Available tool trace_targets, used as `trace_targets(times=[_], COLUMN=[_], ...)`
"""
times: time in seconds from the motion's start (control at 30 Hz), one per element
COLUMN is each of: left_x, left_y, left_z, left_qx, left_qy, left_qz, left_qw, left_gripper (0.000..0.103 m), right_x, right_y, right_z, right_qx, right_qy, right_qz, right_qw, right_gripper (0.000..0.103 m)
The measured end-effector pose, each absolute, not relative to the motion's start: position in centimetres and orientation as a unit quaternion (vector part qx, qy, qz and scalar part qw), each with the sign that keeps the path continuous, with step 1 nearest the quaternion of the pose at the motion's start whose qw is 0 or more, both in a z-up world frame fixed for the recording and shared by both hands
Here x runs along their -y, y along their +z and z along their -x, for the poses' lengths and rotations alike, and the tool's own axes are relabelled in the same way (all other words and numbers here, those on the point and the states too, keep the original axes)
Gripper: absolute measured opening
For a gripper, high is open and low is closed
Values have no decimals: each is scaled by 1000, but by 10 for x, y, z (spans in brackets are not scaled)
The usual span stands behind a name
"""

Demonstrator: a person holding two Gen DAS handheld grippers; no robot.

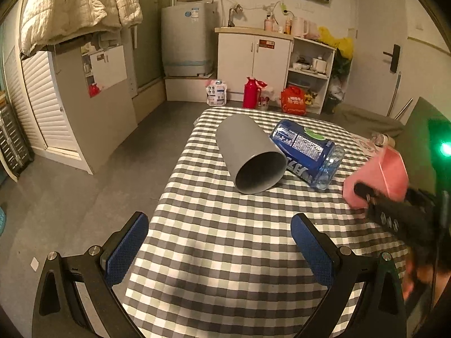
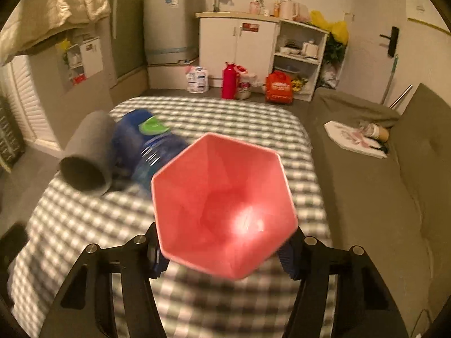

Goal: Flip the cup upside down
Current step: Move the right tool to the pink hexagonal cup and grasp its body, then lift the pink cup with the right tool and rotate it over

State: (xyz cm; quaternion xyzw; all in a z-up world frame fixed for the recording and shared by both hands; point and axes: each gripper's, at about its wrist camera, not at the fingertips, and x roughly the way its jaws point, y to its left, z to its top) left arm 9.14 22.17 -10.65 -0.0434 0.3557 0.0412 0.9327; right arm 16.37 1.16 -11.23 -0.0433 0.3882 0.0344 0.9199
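Pink, hexagonal and thin-walled, the faceted plastic cup (image 2: 225,205) is held clear above the grey-and-white checked tablecloth (image 2: 84,225), its open mouth turned toward the right wrist camera, so that the interior and base are visible; it appears empty. Judged from its build, it should be light and fairly stiff, with smooth flat facets that could slip under a loose hold; breakage looks unlikely, though the wall may flex if squeezed hard. The sound place to take it is across two opposite flat sides, near the lower body, which is where it is taken now. The right gripper (image 2: 225,253) is closed onto the cup, its blue textured pads bearing on either side of the body; the pad contact is partly hidden behind the rim. In the left wrist view the same cup (image 1: 377,180) shows at the right edge, tilted, with the black finger of the right gripper across it. The left gripper (image 1: 220,245) hangs over the near part of the cloth with its jaws spread wide, holding and touching nothing. Well apart from it, a grey cylindrical tumbler (image 1: 251,157) lies on its side, touching a blue-labelled clear plastic bottle (image 1: 307,152), also lying down. To finish, the mouth must go downward onto the cloth.
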Motion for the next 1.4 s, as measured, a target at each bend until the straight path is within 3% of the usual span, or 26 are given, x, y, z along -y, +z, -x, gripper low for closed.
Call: trace_targets(times=[0.4,0.93,1.4], left_x=[-232,-257,-256], left_y=[-88,-79,-82], left_z=[-68,-51,-56], left_qx=[-339,-338,-344], left_qy=[55,66,69], left_qz=[38,60,53], left_qw=[938,937,935], left_gripper=[103,103,103], right_x=[-49,-77,-80], right_y=[-90,-92,-105], right_z=[-71,-1,10], right_qx=[-386,-462,-551], right_qy=[108,125,134], right_qz=[38,33,25], right_qw=[916,878,823], right_gripper=[61,61,61])
